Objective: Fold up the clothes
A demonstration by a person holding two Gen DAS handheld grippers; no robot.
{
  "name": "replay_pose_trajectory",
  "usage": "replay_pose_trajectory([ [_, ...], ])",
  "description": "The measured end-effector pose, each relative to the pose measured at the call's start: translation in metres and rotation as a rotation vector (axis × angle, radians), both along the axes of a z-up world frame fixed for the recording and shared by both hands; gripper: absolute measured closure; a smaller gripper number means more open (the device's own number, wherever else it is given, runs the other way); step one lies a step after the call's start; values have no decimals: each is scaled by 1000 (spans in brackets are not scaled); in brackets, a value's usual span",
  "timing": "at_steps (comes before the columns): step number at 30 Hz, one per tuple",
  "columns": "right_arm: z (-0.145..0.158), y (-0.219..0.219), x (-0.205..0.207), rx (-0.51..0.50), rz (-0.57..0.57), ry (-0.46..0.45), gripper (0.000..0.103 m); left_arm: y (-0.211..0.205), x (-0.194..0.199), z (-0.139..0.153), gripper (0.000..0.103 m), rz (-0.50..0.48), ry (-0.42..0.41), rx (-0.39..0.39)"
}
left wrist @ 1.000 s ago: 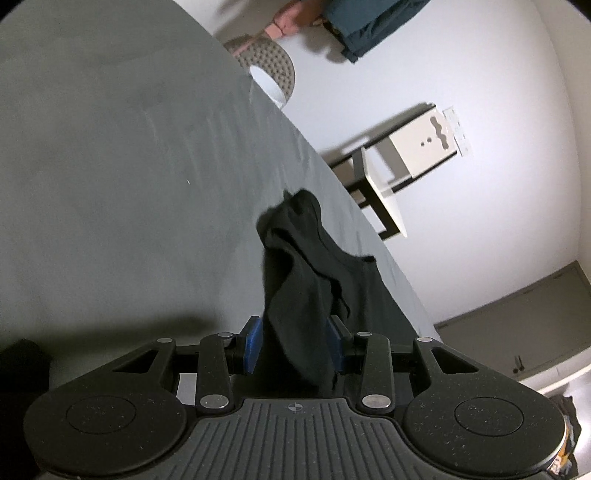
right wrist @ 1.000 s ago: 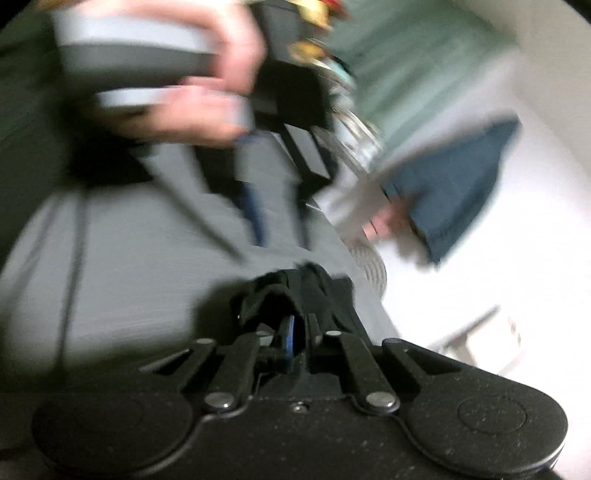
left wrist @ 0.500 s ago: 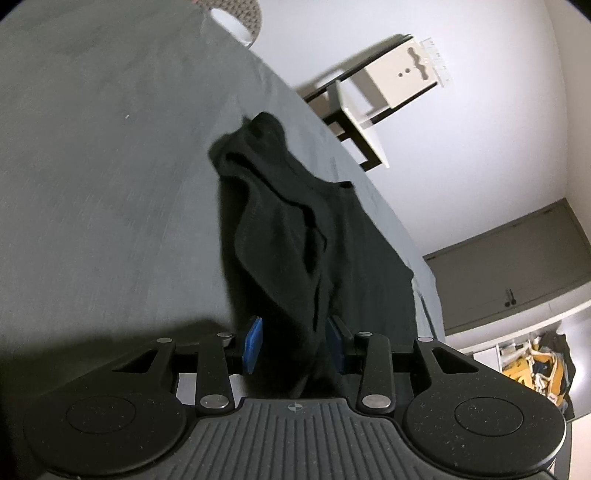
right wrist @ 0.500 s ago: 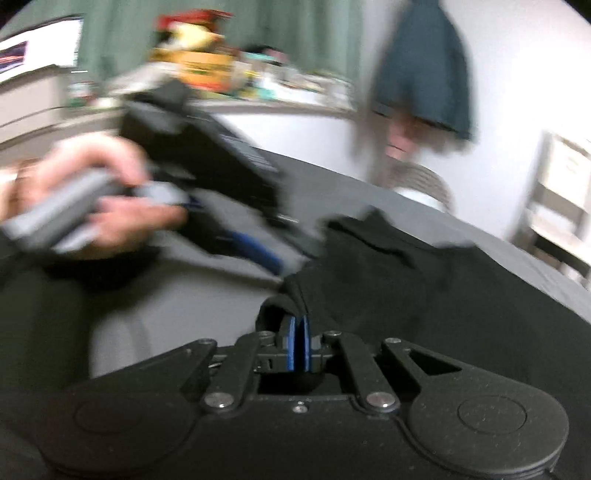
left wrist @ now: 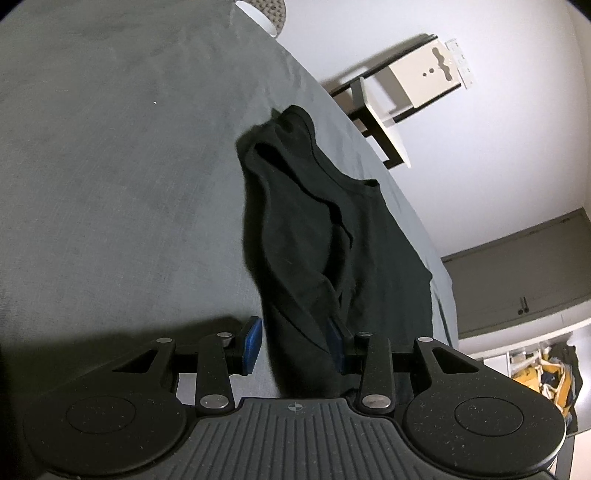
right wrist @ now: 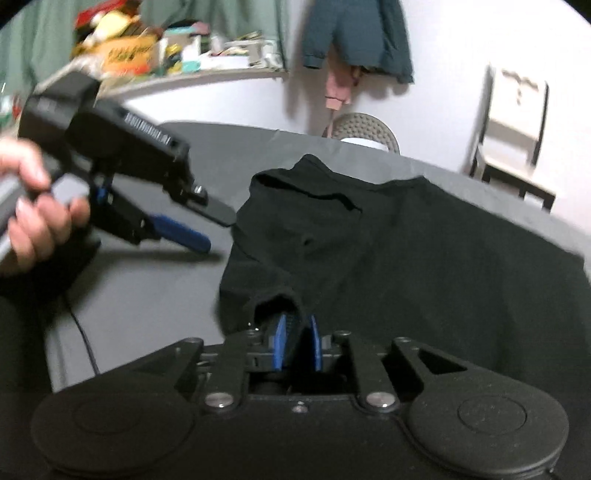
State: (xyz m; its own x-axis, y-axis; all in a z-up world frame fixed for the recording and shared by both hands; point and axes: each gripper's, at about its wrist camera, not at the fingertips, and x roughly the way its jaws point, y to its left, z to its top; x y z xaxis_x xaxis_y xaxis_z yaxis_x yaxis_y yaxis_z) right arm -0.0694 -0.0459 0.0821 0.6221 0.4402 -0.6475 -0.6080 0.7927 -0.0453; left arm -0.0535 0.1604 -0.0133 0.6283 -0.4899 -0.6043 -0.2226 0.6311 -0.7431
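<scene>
Left wrist view: the left gripper (left wrist: 293, 341) stands released, blue pads apart around a bunched edge of the black shirt (left wrist: 314, 229), which trails toward 1 o'clock across the grey bed (left wrist: 110, 166).

Right wrist view: the right gripper (right wrist: 297, 341) is clenched on a shirt fold at 6 o'clock. Best to draw the fabric taut and flat before creasing.

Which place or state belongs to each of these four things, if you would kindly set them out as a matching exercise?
1 black cotton T-shirt
2 teal fabric jacket
3 left tongs
4 white wooden side table

A hanging on the white wall
B open
C lying on the grey cloth surface
D standing beside the wall

Pairs: 1-C, 2-A, 3-B, 4-D
</scene>
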Motion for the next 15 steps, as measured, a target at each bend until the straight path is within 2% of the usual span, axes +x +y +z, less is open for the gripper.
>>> replay_pose_trajectory([
  [4,-4,11,-10,-63,27,-49,89,-7,1,4,65,-106,-52,-73],
  [8,-10,19,-22,-147,34,-134,88,-12,-1,8,65,-149,-75,-91],
  [11,-12,18,-26,-136,45,-149,89,-17,0,7,65,-197,-78,-139],
  [13,-10,19,-29,-128,61,-164,89,-24,1,12,65,-240,-103,-131],
  [15,-8,21,-33,-137,82,-186,89,-29,2,11,65,-252,-88,-113],
])
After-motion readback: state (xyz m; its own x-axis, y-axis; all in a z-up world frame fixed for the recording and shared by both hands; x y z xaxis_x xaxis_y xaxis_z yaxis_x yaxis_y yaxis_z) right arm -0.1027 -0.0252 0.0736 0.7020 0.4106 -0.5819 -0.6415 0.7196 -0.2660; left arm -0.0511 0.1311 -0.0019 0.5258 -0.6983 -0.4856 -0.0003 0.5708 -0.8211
